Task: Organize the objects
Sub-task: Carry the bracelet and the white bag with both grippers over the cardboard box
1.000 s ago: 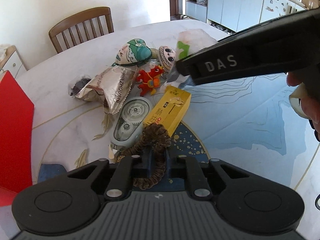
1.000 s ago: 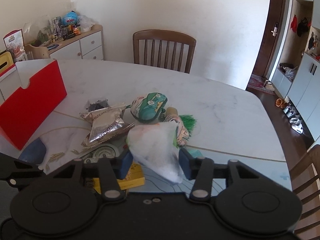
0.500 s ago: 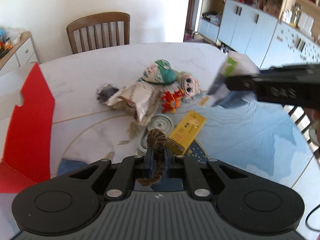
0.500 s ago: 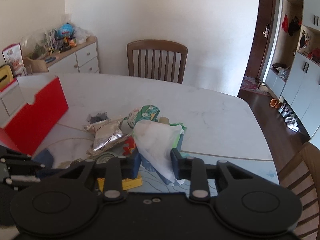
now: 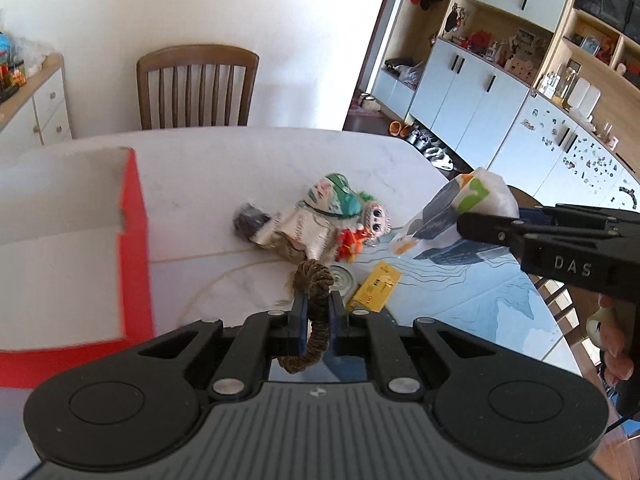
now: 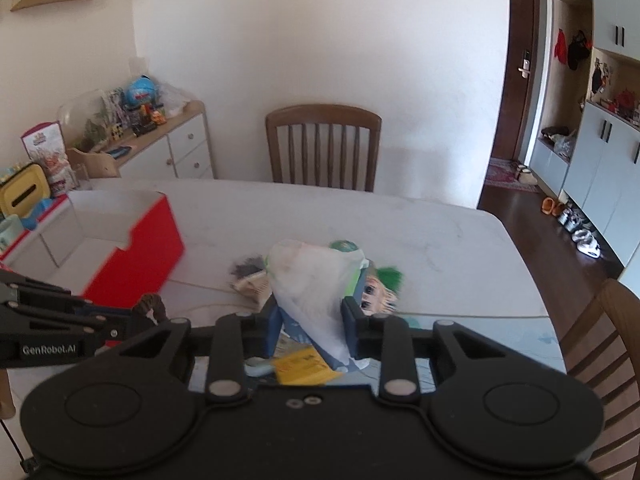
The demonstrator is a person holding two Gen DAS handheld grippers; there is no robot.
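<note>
Left tool is pinching a brown braided ring, jaws pressed tight against the cord, the ring standing up above the tabletop. My right tool grips a white plastic pouch between its blue pads, lifted clear of the pile.

Step in hand, as I judge it: carry both items to the red box, which stands open at my left on the tabletop. To do it well I should keep both grips firm, bring each load over the box's white interior before letting go, and lower the pouch gently, since it is limp and could snag on the wall. The two tools are near each other; I should release one at a time.

Count, items remaining on the tabletop:
- one silver foil packet
- one green-capped painted figure
- one big-eyed doll head
- one red-orange toy
- one yellow carton
- one round tape dispenser, partly hidden
- one dark fuzzy item, unidentifiable

Chairs in view: one at the far side.
</note>
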